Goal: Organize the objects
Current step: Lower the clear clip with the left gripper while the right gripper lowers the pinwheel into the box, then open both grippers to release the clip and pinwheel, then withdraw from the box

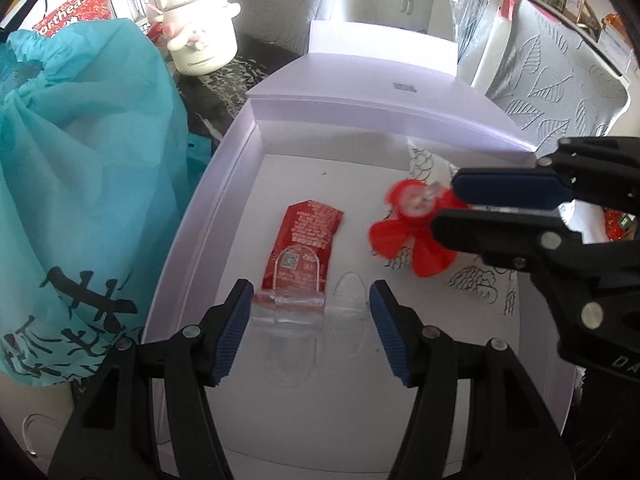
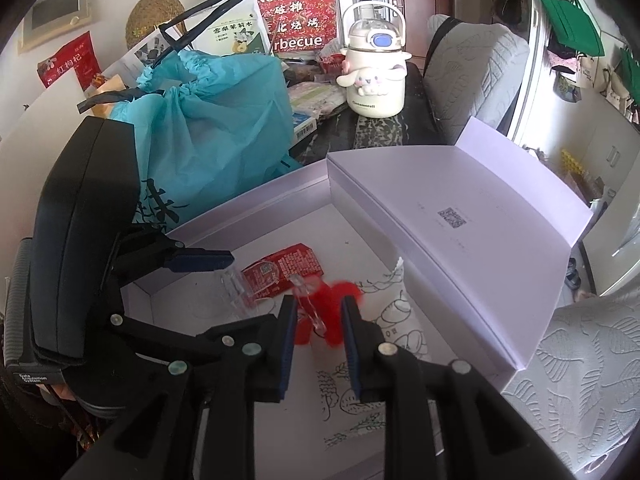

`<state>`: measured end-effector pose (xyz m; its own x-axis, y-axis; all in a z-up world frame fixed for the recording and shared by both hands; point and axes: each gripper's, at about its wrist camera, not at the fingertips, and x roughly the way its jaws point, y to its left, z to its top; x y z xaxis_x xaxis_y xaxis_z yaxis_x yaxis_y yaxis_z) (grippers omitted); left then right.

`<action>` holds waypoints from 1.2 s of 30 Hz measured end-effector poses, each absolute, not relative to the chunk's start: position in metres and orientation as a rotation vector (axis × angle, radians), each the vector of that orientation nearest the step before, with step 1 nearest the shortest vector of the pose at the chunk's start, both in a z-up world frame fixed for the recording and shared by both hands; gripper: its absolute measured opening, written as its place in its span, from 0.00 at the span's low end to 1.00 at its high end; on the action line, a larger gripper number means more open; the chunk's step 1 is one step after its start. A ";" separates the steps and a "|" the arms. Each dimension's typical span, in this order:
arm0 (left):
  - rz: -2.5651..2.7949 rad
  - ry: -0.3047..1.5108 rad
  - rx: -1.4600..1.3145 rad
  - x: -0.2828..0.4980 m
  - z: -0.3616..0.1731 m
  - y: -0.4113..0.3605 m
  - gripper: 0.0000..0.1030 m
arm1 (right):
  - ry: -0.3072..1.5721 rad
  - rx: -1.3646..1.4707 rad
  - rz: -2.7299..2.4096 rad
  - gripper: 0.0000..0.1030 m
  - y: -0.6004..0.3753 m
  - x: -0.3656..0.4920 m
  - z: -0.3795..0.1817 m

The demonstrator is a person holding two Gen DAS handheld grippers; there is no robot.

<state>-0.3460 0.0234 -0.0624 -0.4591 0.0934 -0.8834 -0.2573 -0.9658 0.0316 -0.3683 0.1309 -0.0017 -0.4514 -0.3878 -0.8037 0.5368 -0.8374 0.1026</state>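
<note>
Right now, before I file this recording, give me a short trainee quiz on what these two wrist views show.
1. True or false: the red pinwheel toy is inside the lavender box.
2. What sits between the fingers of the left hand-held gripper? A. a clear stand B. a white pot C. a teal bag
3. In the left wrist view, which item lies on the box floor just beyond the clear stand?

Key: 1 true; 2 A; 3 the red sachet.
</note>
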 end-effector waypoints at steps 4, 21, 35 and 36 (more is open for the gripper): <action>2.539 0.234 -1.473 -0.343 -0.053 0.023 0.58 | 0.216 1.196 -2.298 0.27 0.133 -0.367 0.004; 2.628 0.218 -1.318 -0.325 -0.002 0.015 0.66 | 0.244 1.076 -2.429 0.46 0.140 -0.342 0.049; 2.739 0.198 -1.234 -0.264 0.037 -0.007 0.74 | 0.252 0.978 -2.493 0.59 0.132 -0.284 0.085; 2.739 0.195 -1.233 -0.258 0.039 -0.008 0.74 | 0.260 0.976 -2.496 0.59 0.132 -0.279 0.087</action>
<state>-0.2580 -0.0081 0.0391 -0.6572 0.0663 -0.7508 -0.1717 -0.9831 0.0635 -0.2795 0.1321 0.0875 -0.6514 -0.3357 -0.6804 0.4687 -0.8833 -0.0129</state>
